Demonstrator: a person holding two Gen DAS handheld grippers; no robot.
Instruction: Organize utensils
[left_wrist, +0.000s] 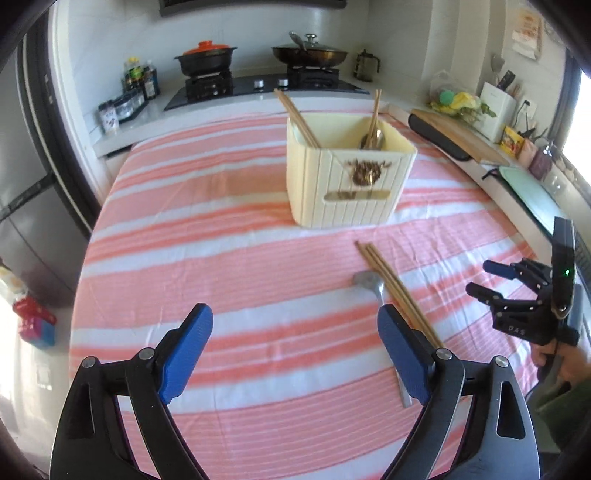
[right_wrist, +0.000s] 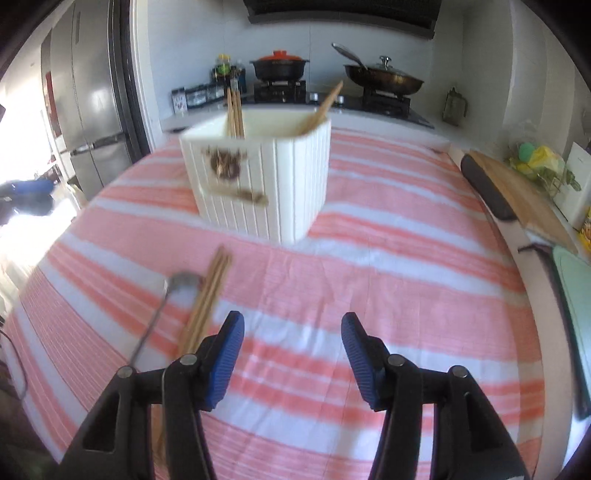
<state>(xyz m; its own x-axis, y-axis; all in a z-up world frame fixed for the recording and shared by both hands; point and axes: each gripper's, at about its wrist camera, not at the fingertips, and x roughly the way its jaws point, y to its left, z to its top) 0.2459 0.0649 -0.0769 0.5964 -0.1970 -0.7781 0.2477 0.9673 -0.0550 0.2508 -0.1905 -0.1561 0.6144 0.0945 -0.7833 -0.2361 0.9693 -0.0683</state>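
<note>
A cream ribbed utensil box (left_wrist: 347, 173) (right_wrist: 264, 177) stands on the pink striped cloth, holding wooden chopsticks (left_wrist: 297, 118) (right_wrist: 234, 110) and a metal spoon (left_wrist: 373, 137). In front of it lie loose wooden chopsticks (left_wrist: 391, 284) (right_wrist: 210, 295) beside a metal spoon (left_wrist: 373, 286) (right_wrist: 177, 286). My left gripper (left_wrist: 295, 350) is open with nothing between its fingers; its right finger (left_wrist: 402, 354) overlaps the loose pair. My right gripper (right_wrist: 291, 358) is open and empty, just right of the loose utensils; it also shows at the left wrist view's right edge (left_wrist: 491, 278), held by a hand.
A stove with a black pot (left_wrist: 205, 59) and a lidded pan (left_wrist: 310, 51) stands behind the table. A wooden cutting board (left_wrist: 458, 134) (right_wrist: 524, 199) and a green board (left_wrist: 532, 192) lie along the right counter. A fridge (right_wrist: 88, 96) stands at the left.
</note>
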